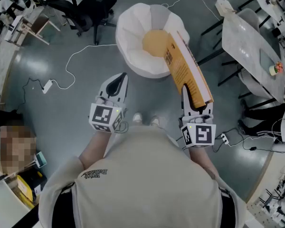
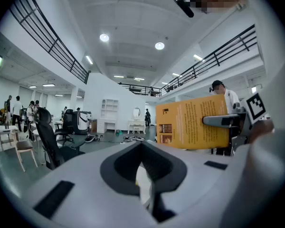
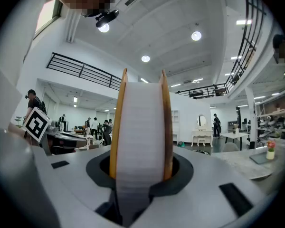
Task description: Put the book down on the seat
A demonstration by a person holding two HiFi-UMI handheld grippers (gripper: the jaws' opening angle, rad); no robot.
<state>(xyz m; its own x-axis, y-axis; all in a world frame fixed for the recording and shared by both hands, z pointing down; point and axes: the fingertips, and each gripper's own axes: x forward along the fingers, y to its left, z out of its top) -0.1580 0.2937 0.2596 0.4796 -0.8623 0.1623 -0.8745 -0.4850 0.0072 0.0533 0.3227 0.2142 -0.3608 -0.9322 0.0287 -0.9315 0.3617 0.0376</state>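
Book (image 1: 185, 68) is being held in the right gripper (image 1: 195, 109). In the right gripper view (image 3: 140, 184) the jaws are being pressed against the two orange covers, standing partway apart by the thickness of the volume. The white page edges (image 3: 140, 127) are being presented toward that camera.

In the head view the book is being carried on edge and angled from the gripper toward eleven o'clock. Its far end is being shown over the four o'clock rim of the seat (image 1: 135, 37), a white petal-shaped chair with an orange cushion (image 1: 154, 42) lying at twelve o'clock from the person. Contact between book and seat cannot be told.

The left gripper (image 1: 115, 87) is being held at ten o'clock from the person's feet, its jaws brought together on nothing. In the left gripper view the book's cover (image 2: 192, 122) is being seen at two o'clock.

A white cable (image 1: 73, 56) is being noted on the grey floor at nine o'clock of the seat.
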